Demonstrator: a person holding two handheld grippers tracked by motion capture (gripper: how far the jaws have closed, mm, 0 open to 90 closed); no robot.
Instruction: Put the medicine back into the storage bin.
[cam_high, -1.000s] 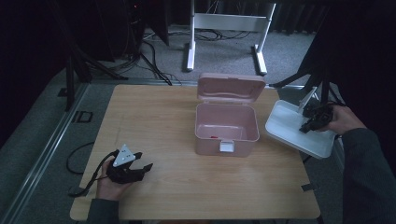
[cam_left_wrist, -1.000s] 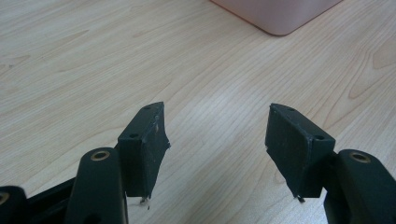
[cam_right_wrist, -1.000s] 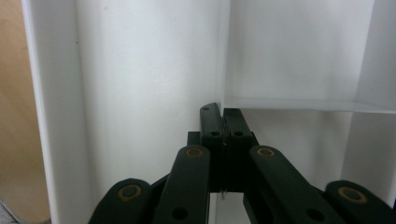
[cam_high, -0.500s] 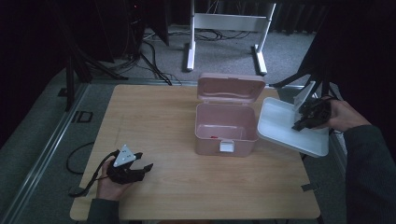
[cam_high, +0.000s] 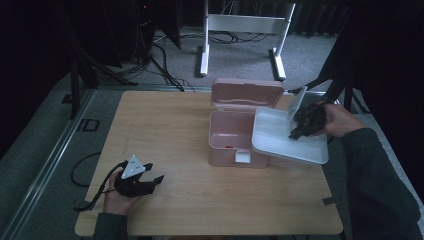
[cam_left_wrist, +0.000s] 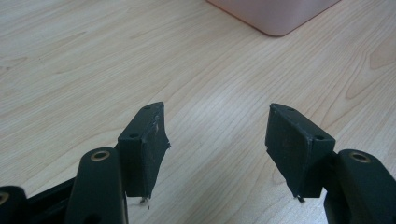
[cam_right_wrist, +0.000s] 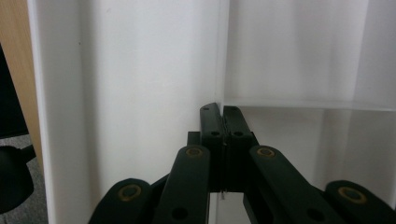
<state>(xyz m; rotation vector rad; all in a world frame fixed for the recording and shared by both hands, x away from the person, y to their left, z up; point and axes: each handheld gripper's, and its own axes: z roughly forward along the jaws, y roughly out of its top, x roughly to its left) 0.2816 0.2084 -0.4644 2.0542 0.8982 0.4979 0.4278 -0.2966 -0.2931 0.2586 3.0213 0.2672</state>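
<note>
Since the earlier frames the white tray (cam_high: 280, 137) had travelled leftward from the desk's right edge, and now it hung partly over the open pink box (cam_high: 232, 140), its left rim above the box's right wall.

Nearest, at the lower left of the high view, the left hand-held gripper (cam_high: 152, 181) rested on the desk (cam_high: 160, 125), its jaws spread wide with nothing between them; its own view showed bare wood grain in the gap and a cropped corner of the pink box at the top of the frame.

Further in, at the right centre, the right hand-held gripper (cam_high: 296, 132) was clenched on the white tray's inner partition, jaws pressed together on the thin wall. Its own view was nearly all white plastic, so the tray's outline was cut off there. A small red item inside the pink box was too small to make out.

Beyond the pale wooden desk lay grey carpet, trailing cables and a white metal stand (cam_high: 240, 30) at the top centre, with the surrounding room in darkness.
</note>
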